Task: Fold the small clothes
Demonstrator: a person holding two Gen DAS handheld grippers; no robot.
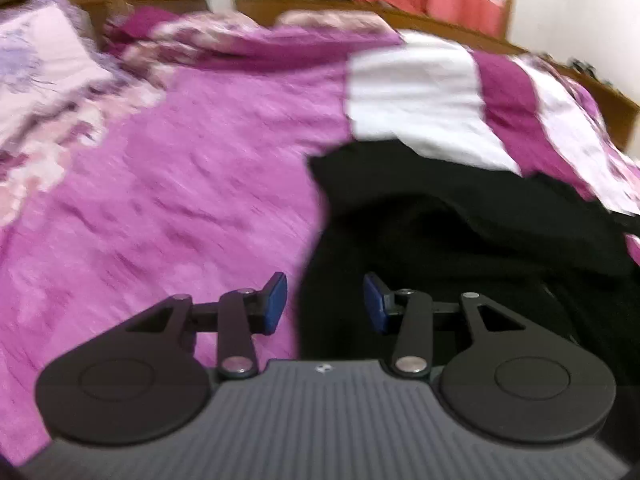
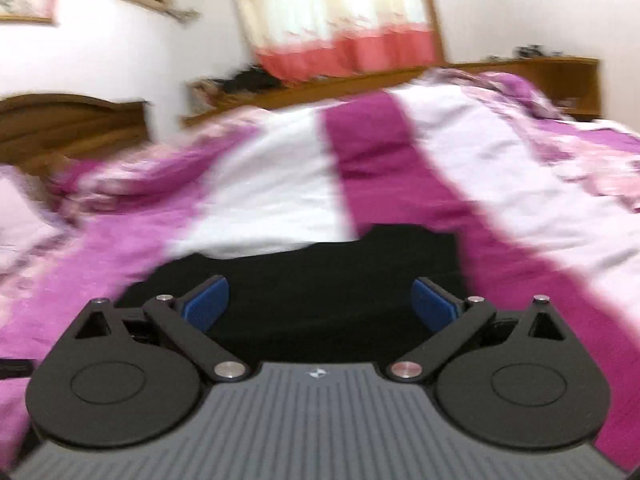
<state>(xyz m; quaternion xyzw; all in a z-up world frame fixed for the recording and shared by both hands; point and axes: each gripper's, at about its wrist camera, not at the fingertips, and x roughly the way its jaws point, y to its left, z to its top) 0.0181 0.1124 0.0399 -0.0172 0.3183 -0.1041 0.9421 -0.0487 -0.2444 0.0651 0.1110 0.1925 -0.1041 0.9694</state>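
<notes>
A black garment [image 1: 440,232] lies rumpled on a purple and white bed cover [image 1: 180,180], filling the right half of the left wrist view. My left gripper [image 1: 325,304] hovers over the garment's left edge. Its blue pads [image 1: 276,304] stand partly apart, with nothing pressed between them. In the right wrist view the same black garment [image 2: 320,272] lies flatter, just beyond my right gripper [image 2: 320,304]. That gripper is wide open above it, and its pads [image 2: 208,304] touch no cloth. Both views are blurred.
The striped bed cover [image 2: 400,160] is bunched up behind the garment. A pale pillow [image 1: 40,52] lies at the left by a wooden headboard [image 2: 68,120]. A wooden ledge [image 2: 320,80] with small items runs along the far wall under a curtain [image 2: 340,20].
</notes>
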